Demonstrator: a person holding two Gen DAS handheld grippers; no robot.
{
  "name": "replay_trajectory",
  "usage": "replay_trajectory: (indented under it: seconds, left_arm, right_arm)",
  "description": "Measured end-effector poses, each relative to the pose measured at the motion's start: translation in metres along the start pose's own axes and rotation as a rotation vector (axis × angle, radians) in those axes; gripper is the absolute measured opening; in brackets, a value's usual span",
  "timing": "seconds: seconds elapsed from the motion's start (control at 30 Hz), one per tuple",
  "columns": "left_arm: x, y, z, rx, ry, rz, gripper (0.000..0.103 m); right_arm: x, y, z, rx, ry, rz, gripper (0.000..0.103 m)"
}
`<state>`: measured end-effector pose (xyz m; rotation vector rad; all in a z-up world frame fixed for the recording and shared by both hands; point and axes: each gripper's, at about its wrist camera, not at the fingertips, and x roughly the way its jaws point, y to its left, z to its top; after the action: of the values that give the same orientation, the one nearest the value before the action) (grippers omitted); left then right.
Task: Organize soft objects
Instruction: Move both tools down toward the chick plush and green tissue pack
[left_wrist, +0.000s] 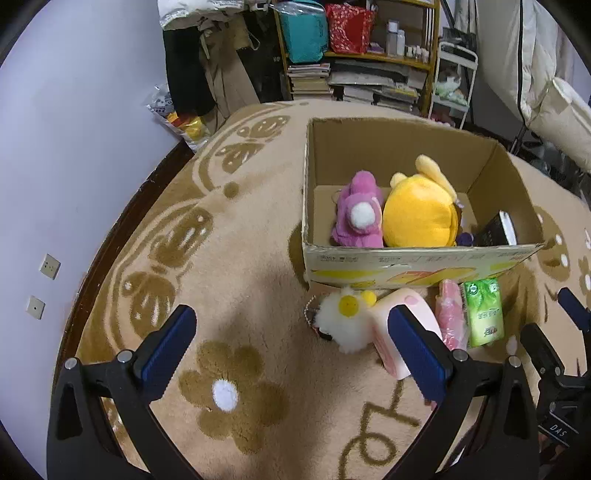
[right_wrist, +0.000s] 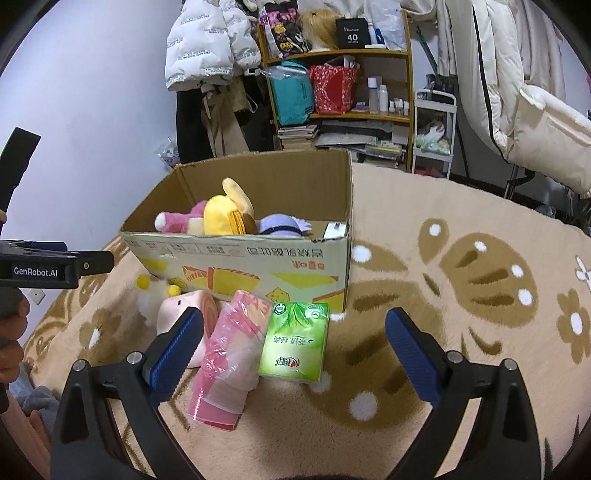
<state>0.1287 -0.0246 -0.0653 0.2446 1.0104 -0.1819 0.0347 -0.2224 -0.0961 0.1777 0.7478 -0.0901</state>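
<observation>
The left gripper (left_wrist: 291, 354) is hovering over the rug (left_wrist: 229, 266) with its jaws spread wide and nothing between them. Its left finger is sitting over bare rug, and its right finger is overlapping the pink block (left_wrist: 399, 325) in the left wrist view.

Ahead of it the box (left_wrist: 406, 266) is standing open on the rug. Inside, the pink plush (left_wrist: 358, 216) is lying beside the yellow plush (left_wrist: 419, 218), the two touching, with a dark item (left_wrist: 495, 230) leaning in the right corner.

In front of the box a row of things is lying on the rug. From the left: the white fluffy toy (left_wrist: 345, 321) is pressing against the box's front wall, the pink block is lying just beside it, then the pink bag (right_wrist: 229, 354), then the green tissue pack (right_wrist: 295, 339). The bag and the pack are touching.

The right gripper (right_wrist: 293, 350) is also gaping wide and gripping nothing. It is hanging above the bag and the tissue pack, which are showing between its fingers in the right wrist view; whether it is touching them cannot be told. To the right, bare rug is spreading out.

At the left edge of the right wrist view a hand (right_wrist: 11, 332) is gripping the left tool.
</observation>
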Motion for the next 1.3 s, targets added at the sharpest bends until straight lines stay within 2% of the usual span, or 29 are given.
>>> replay_trajectory:
  seconds: [0.33,0.83,1.0,1.17,1.3]
  left_arm:
    - [0.019,-0.013,0.001,0.056,0.015,0.020,0.103]
    - [0.057,-0.017,0.003,0.049,0.106,0.025,0.103]
    - [0.075,-0.023,0.003,0.053,0.154,0.002,0.103]
    - [0.085,-0.027,0.005,0.052,0.171,-0.008,0.103]
    - [0.096,-0.025,0.005,0.030,0.203,-0.044,0.103]
  right_arm:
    - [0.023,-0.006,-0.002,0.002,0.027,-0.002,0.103]
    - [0.057,-0.025,-0.011,0.064,0.099,0.009,0.103]
    - [0.069,-0.035,-0.016,0.116,0.130,0.021,0.102]
    - [0.076,-0.038,-0.018,0.130,0.145,0.028,0.102]
    - [0.082,-0.036,-0.019,0.125,0.159,0.037,0.102]
